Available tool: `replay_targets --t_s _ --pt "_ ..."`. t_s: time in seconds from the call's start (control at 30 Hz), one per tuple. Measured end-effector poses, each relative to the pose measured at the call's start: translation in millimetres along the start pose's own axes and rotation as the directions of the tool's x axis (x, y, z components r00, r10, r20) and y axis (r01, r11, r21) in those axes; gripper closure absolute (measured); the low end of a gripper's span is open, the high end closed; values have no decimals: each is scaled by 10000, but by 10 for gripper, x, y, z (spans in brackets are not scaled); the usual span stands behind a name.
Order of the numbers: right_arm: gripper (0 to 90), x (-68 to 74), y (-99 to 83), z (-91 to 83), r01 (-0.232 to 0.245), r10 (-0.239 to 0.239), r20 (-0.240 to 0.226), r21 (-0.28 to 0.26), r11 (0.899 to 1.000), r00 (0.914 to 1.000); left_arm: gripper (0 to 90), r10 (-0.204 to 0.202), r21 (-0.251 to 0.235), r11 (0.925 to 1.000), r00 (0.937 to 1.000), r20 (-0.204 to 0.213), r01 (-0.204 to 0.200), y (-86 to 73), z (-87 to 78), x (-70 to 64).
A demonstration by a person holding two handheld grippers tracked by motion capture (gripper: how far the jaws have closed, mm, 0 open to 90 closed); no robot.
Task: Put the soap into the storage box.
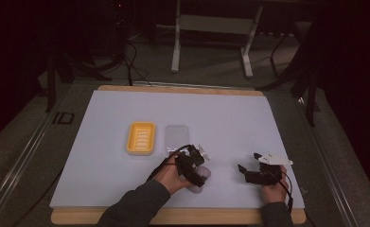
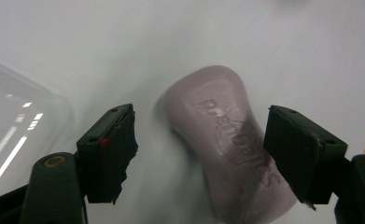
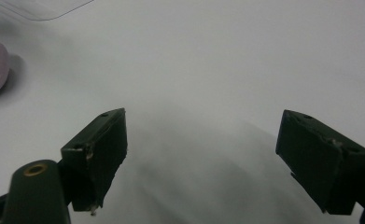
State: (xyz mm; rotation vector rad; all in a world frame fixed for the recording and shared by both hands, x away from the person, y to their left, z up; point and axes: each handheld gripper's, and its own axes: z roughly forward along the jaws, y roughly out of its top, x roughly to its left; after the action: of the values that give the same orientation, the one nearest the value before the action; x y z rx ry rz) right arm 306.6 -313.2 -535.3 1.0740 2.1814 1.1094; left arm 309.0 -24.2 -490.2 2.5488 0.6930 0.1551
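1. Soap bar (image 1: pixel 200 178), high view: lower centre of the white surface (image 1: pixel 220 118), under the left gripper (image 1: pixel 195 171); right gripper (image 1: pixel 252 169) well apart.
2. Left gripper view: bar lies between spread jaws, untouched, long axis slanting toward lower right.
3. Right gripper view: jaws spread, holding nothing; bar at far left edge.

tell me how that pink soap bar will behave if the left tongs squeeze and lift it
The soap bar looks solid with moulded lettering, so it should stay stiff. Its smooth, rounded sides may slip between the pads of the open left tongs. Lying flat on the white table, it seems unlikely to roll.
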Motion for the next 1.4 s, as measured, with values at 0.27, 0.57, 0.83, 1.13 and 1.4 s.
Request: replay_targets --t_s 0.27,0.57,0.83,1.13,1.4 --pt "162 2 0 2 30 -30 8 7 10000 10000 216 -218 364 9991 9995 213 211 -1 127 -30" --pt "162 4 0 1 50 -50 3 -12 10000 10000 248 -280 738 9969 9996 59 275 -30 116 70" --pt "162 7 1 3 107 -107 15 10 9999 9999 386 311 1085 9935 9991 297 -342 -7 86 159" --pt "162 7 1 3 116 -116 2 22 9999 9999 412 505 1631 9849 9975 495 -580 109 154 156" --pt "162 7 1 3 116 -116 -16 24 9999 9999 425 538 2055 9765 9967 600 -651 122 199 162"
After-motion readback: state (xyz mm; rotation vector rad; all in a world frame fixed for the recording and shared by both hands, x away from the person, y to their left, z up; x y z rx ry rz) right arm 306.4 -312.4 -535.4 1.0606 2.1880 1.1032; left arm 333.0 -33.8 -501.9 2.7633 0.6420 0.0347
